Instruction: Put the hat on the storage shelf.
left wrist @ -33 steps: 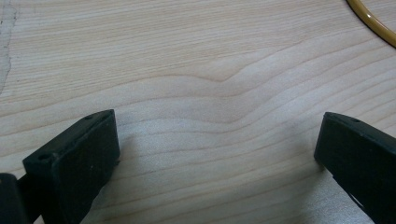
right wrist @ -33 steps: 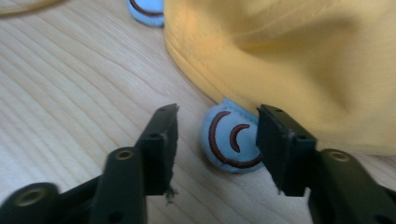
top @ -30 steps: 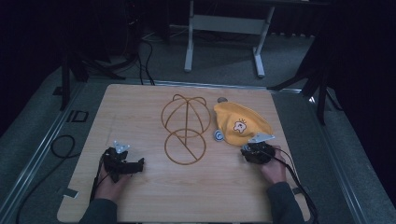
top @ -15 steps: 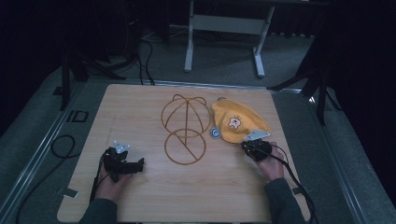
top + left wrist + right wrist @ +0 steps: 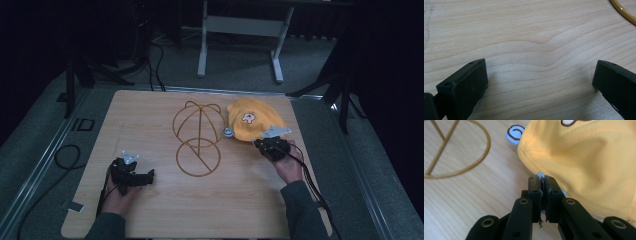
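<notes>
A yellow cap [image 5: 252,122] with a small cartoon patch lies at the table's right, beside a gold wire stand [image 5: 198,135]. My right gripper [image 5: 261,144] is at the cap's near edge. In the right gripper view the jaws are pressed together on the hem of the cap [image 5: 586,157], so my right gripper [image 5: 543,182] is shut on it. A pale blue ear piece [image 5: 514,133] pokes out at the cap's left side. My left gripper [image 5: 149,175] rests on the wood near the front left, and in its own view my left gripper [image 5: 540,75] is open over bare board.
The wire stand's ring [image 5: 461,150] lies flat on the wooden table [image 5: 150,115], left of the cap, and its rim [image 5: 622,11] curves past ahead of the left gripper. Cables [image 5: 65,157] and a metal frame [image 5: 240,25] sit on the dark floor around the table.
My right gripper has moved a little away from the person with the cap's hem in it, and the cap has shifted and bunched toward the far side. The left gripper has stayed put.
</notes>
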Motion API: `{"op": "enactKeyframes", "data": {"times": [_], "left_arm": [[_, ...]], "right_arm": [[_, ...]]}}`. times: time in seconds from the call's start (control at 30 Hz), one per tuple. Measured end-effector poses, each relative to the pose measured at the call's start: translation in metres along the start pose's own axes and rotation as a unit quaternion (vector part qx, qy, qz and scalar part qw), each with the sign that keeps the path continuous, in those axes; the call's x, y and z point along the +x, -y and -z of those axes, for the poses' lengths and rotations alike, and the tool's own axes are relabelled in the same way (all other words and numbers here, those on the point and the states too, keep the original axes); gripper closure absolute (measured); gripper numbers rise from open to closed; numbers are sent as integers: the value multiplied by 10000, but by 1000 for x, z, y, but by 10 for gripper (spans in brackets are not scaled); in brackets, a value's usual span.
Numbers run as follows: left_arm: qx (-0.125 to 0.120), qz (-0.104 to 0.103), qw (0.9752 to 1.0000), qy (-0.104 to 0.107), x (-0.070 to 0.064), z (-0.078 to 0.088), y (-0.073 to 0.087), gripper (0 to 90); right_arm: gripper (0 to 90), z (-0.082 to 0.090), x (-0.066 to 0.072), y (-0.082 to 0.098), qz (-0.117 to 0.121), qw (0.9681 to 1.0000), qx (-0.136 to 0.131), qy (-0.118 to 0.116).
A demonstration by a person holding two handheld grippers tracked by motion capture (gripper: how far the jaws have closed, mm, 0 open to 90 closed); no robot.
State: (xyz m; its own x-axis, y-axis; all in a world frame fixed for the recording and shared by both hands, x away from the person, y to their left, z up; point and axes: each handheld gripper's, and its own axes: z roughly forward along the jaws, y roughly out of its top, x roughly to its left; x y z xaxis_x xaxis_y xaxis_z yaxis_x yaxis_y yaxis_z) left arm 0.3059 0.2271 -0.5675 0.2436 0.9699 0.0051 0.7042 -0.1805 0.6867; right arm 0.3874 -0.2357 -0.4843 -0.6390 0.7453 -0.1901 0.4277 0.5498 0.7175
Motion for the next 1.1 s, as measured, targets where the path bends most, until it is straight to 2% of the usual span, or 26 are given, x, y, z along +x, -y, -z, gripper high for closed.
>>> {"op": "enactKeyframes", "data": {"times": [0.27, 0.47, 0.7, 0.87, 1.07, 1.1], "left_arm": [[2, -4, 10000, 0, 0, 0, 0, 2], [-6, 5, 10000, 0, 0, 0, 0, 2], [-9, 7, 10000, 2, 0, 0, 0, 2], [-6, 5, 10000, 1, 0, 0, 0, 2], [-9, 4, 10000, 0, 0, 0, 0, 2], [-9, 7, 10000, 1, 0, 0, 0, 1]], "right_arm": [[852, 16, -6, -26, 34, 9996, -260, 45], [852, 26, -8, -37, 43, 9991, -421, 85], [853, 40, -12, -45, -142, 9968, -719, 315], [852, 49, -15, -48, -265, 9955, -844, 337], [844, 52, -13, -51, -158, 9961, -769, 399], [823, 52, -13, -51, -100, 9968, -719, 324]]}}
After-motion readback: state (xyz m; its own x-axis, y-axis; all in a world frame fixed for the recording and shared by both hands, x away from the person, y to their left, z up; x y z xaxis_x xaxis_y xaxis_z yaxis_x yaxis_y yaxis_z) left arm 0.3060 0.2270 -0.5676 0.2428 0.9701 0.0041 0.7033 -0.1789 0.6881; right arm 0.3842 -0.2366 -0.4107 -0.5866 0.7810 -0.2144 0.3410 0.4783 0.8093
